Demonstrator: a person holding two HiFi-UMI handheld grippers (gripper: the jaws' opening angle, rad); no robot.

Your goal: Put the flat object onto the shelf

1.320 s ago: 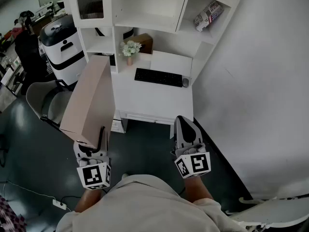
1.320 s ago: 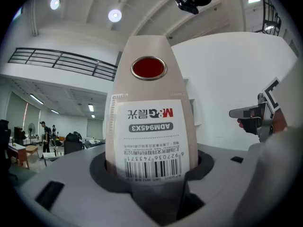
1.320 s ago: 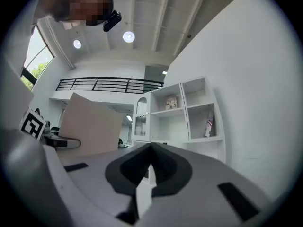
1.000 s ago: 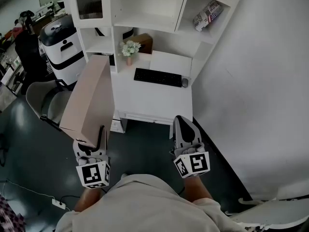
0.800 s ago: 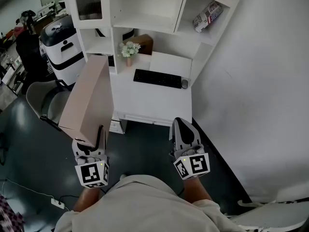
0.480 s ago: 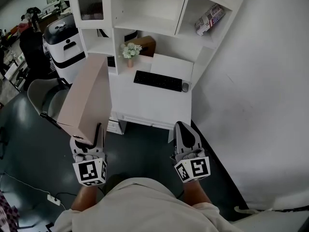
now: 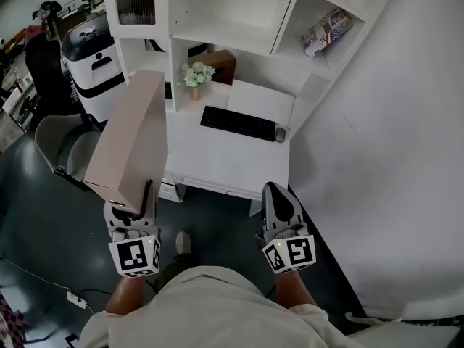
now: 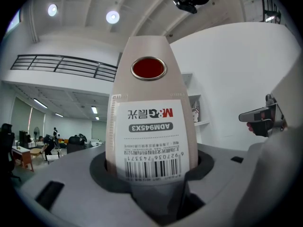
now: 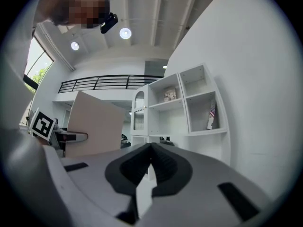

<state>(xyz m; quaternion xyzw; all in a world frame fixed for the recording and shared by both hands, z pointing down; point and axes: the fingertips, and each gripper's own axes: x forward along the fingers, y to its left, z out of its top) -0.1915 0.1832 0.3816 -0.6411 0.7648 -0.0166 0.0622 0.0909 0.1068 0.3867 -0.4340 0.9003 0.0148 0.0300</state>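
Left gripper [image 7: 135, 210] clamps the lower end of a flat beige box [image 7: 132, 140], held on end before the white shelf unit [image 7: 285, 17]. Right gripper [image 7: 278, 196] is pressed closed, holding nothing.

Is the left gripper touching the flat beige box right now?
Touching. In the left gripper view, the left gripper has its jaws pressed on the labelled end of the flat beige box, no gap either side.

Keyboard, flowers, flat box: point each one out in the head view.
keyboard [image 7: 238, 123], head view, middle of its keys.
flowers [image 7: 197, 74], head view, the white blooms.
flat box [image 7: 130, 147], head view, its broad tan side.
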